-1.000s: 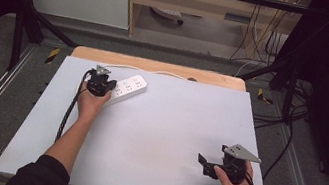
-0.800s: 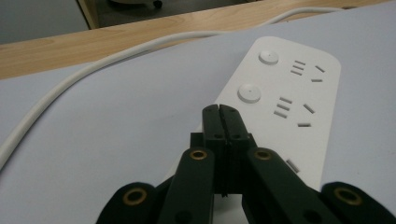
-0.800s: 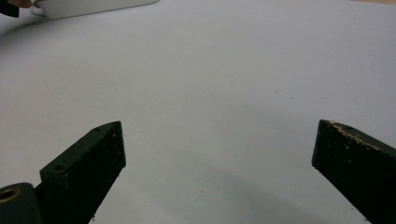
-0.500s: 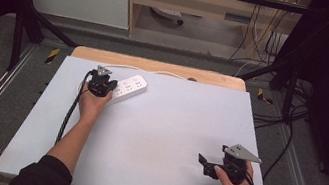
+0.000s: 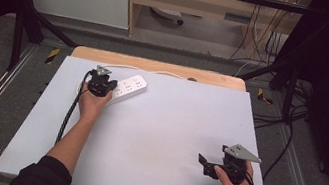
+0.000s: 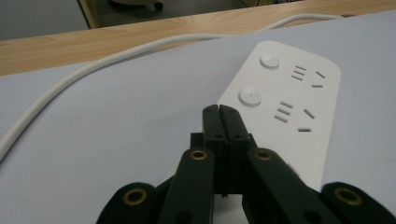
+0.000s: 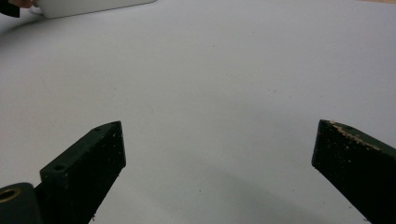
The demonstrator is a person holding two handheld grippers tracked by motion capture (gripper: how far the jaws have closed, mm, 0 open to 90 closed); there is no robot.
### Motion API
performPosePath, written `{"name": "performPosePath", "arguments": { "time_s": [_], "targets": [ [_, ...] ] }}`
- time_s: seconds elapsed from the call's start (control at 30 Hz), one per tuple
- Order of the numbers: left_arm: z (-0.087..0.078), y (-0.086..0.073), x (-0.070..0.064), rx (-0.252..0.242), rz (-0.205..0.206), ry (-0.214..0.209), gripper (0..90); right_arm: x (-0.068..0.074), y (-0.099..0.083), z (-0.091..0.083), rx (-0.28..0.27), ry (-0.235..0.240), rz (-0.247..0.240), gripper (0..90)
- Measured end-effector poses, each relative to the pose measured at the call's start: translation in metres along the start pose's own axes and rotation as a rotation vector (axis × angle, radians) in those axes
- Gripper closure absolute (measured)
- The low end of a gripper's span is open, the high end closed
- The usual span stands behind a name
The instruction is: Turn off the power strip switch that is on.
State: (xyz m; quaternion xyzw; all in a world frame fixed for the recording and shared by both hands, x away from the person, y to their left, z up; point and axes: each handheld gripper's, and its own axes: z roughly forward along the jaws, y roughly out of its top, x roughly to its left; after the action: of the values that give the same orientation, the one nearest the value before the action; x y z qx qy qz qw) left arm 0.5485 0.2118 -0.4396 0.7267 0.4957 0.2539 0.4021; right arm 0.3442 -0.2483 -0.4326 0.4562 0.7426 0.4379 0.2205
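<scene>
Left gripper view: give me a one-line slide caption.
Closed left tool poised over the near end of a white power strip on the grey table.

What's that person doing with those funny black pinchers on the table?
A person holds a pincher tool in each hand. The left gripper is squeezed shut, its tips over the near end of a white power strip at the far side of the grey table; whether they touch it is unclear. The right gripper waits wide open near the front edge, holding nothing.

We see a white power strip (image 5: 129,87) lying flat near the table's far left, its white cord (image 6: 93,67) curving away.
</scene>
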Motion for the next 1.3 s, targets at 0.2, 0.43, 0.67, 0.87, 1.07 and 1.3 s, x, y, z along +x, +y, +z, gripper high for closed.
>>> {"name": "performPosePath", "arguments": {
  "time_s": [0.2,0.43,0.67,0.87,1.07,1.3],
  "targets": [
    [0.0001,0.0001,0.0002,-0.001,0.007,-0.001,90.0,0.0002,0.0,0.0005,0.001,0.0,0.002,3.5],
    [-0.0001,0.0,0.0,-0.002,0.008,-0.001,90.0,0.0002,0.0001,0.0007,0.0,0.001,0.0,3.6],
    [-0.0011,0.0004,0.0013,0.005,-0.017,-0.008,90.0,0.0004,0.0003,0.0009,0.001,0.001,-0.002,3.6],
    [-0.003,0.0027,0.0008,-0.004,-0.024,-0.004,90.0,0.0004,0.0008,0.001,-0.001,0.0,-0.005,3.6],
    [-0.0031,0.0031,-0.0041,-0.027,-0.045,-0.033,90.0,-0.0006,0.001,-0.0001,-0.006,-0.002,-0.002,3.6],
    [-0.0083,0.0071,-0.007,-0.052,-0.048,-0.061,90.0,-0.0007,0.0014,-0.0003,-0.009,-0.005,-0.002,3.5]
  ]
}}
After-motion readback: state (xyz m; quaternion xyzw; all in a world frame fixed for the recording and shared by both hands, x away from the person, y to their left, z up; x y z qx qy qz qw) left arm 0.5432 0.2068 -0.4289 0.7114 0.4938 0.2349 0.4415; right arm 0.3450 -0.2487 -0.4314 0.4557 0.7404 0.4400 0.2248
